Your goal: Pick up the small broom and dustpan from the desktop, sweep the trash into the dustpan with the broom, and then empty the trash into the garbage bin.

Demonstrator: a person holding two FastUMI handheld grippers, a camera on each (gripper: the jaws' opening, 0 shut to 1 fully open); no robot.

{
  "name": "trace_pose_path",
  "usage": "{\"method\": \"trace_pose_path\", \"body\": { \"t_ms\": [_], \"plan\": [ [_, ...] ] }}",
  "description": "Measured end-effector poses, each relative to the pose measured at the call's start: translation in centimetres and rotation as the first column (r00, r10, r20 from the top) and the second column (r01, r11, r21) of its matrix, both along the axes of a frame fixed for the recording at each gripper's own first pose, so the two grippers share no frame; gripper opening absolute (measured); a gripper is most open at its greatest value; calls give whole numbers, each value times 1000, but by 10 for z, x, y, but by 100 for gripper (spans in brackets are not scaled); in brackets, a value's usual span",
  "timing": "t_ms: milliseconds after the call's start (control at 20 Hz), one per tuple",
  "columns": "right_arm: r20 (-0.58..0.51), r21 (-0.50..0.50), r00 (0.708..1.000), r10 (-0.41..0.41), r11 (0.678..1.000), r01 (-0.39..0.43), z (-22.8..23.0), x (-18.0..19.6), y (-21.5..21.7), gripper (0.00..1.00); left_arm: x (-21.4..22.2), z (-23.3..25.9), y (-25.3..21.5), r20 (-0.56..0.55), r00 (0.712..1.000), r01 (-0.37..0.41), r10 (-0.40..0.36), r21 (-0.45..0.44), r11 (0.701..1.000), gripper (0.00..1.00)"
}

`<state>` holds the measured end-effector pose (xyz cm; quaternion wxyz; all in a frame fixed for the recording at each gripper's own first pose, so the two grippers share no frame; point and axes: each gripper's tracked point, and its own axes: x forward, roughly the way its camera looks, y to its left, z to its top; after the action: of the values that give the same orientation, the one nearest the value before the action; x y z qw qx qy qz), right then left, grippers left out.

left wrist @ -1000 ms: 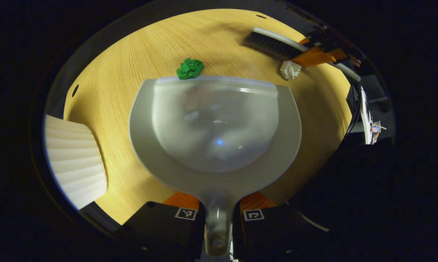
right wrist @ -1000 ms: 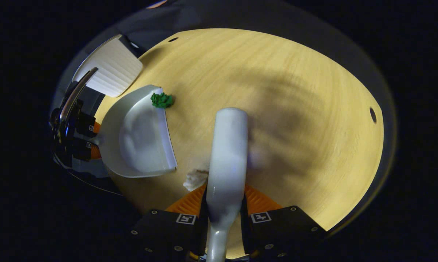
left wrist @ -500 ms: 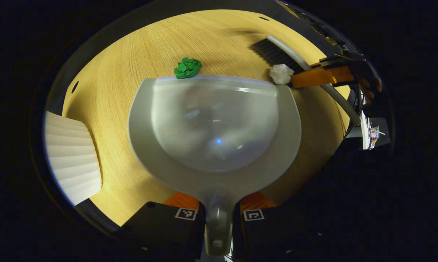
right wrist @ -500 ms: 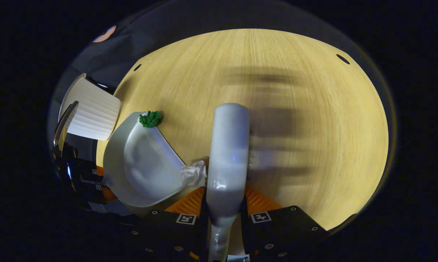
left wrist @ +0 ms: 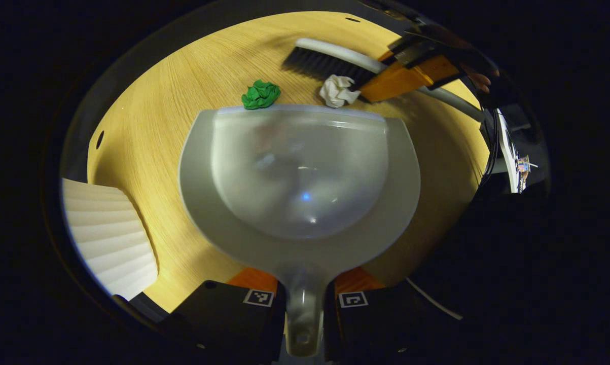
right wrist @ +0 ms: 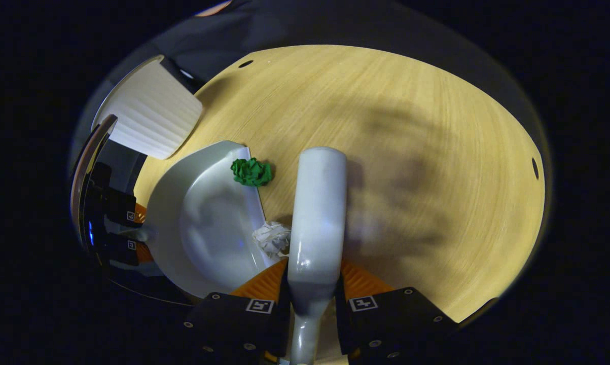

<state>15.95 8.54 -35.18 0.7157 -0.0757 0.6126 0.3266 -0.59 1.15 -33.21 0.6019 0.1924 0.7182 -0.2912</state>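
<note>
The left gripper (left wrist: 305,299) is pinched on the handle of the dustpan (left wrist: 299,177), with both fingers pressed against it. The right gripper (right wrist: 312,299) is clamped in the same way on the handle of the small broom (right wrist: 317,203). No gap is seen between fingers and handle on either tool.

The dustpan is laid on the desktop (left wrist: 183,86), its front lip turned toward the desktop's far edge. Two pieces of trash are found at that lip: a green paper wad (left wrist: 260,94) touching it, and a white paper wad (left wrist: 336,91) just beside it, against the broom's bristles. The garbage bin (left wrist: 107,228) is stood at the desktop's left edge.

Two risks are judged likely. The white wad may be pushed sideways along the lip instead of over it if the stroke is angled. The green wad may be nudged away if the dustpan is shifted or lifted off the desktop.
</note>
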Motion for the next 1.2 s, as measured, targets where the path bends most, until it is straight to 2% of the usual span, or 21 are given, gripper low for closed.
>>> {"method": "trace_pose_path", "body": {
  "t_ms": [300, 350, 400, 450, 650, 750, 900, 1000, 1200],
  "plan": [
    [-47, 76, 979, 200, 978, -196, 1, -2, 44, 39, -2, -3, -2, 1, 1000, 3, -3, -10, 1000, 32],
    [-61, 91, 974, 216, 973, -210, 4, -5, 45, 39, -2, -2, -2, 1, 1000, 5, -5, -12, 1000, 32],
    [-84, 115, 970, 230, 969, -220, 8, -12, 47, 44, -3, -2, -2, 0, 1000, 7, -7, -15, 1000, 32],
    [-112, 154, 962, 249, 961, -231, 15, -20, 50, 39, -2, -3, -2, 1, 1000, 13, -12, -24, 1000, 32],
    [-172, 196, 934, 312, 940, -278, 19, -36, 53, 39, -4, -4, 1, -14, 1000, -7, 6, -22, 1000, 32],
    [-170, 201, 932, 321, 937, -286, 23, -39, 50, 39, -4, -4, 2, -11, 1000, -29, 29, -16, 999, 32],
    [-146, 173, 949, 279, 952, -254, 22, -36, 42, 39, -8, -5, -2, -5, 998, -64, 64, -17, 998, 32],
    [-124, 171, 967, 221, 965, -199, 24, -33, 40, 39, -8, -3, -4, -3, 995, -105, 105, -13, 994, 32],
    [-47, 75, 997, 61, 996, -57, 18, -22, 12, 40, -11, -1, -10, 9, 975, -220, 220, -6, 975, 32]
  ]
}}
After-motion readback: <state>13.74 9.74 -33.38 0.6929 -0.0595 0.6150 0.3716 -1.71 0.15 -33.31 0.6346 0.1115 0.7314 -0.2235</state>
